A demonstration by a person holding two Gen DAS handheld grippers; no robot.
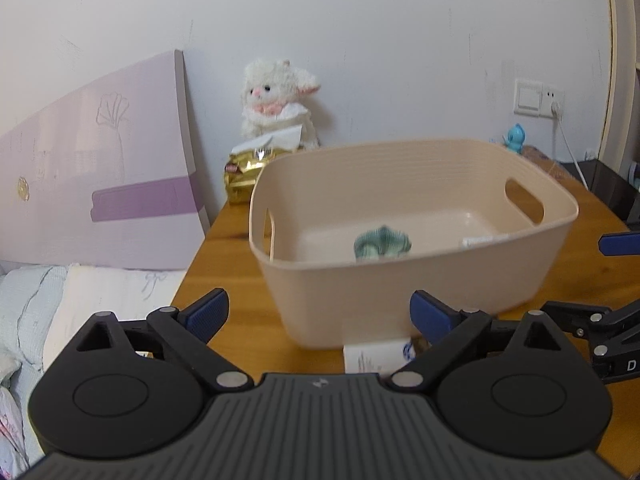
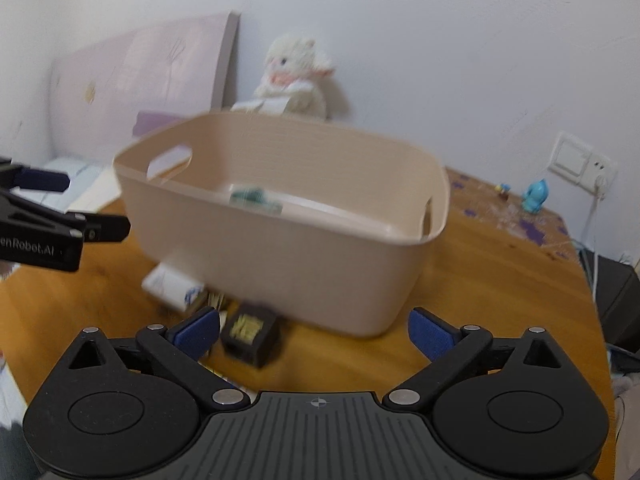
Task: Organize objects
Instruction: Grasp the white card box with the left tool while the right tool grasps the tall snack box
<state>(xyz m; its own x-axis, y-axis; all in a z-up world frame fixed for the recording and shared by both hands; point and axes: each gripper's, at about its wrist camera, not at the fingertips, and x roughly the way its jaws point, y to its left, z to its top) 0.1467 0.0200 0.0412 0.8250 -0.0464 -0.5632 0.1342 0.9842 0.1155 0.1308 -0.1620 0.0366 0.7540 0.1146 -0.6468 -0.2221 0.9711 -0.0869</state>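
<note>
Both pairs of tongs sit wide apart and grip nothing as I look down them: my left tongs (image 1: 318, 314) hang over the near edge of the orange-brown wooden worktop (image 1: 224, 264), and my right tongs (image 2: 314, 334) hover just beside them, farther right.

Between the blue pads of my right tongs, slightly left of centre, a small black box with yellow lettering (image 2: 251, 336) stands on the worktop, blurred. Just behind it and to its left lies a white paper packet with blue print (image 2: 170, 285), touching the front wall of the beige ribbed plastic tub with cut-out handles (image 2: 288, 264). From the left wrist I see that same packet poking out under the tub's near wall.

Inside the tub, on its floor, rests a crumpled green-and-white cloth piece (image 1: 382, 243), with a flat white item (image 1: 482, 241) to its right, half hidden by the rim.

Behind the tub, against the wall, a white fluffy plush lamb (image 1: 276, 98) sits above a gold foil packet (image 1: 246, 174). A little blue figurine (image 2: 535, 196) stands near the wall socket at far right.
</note>
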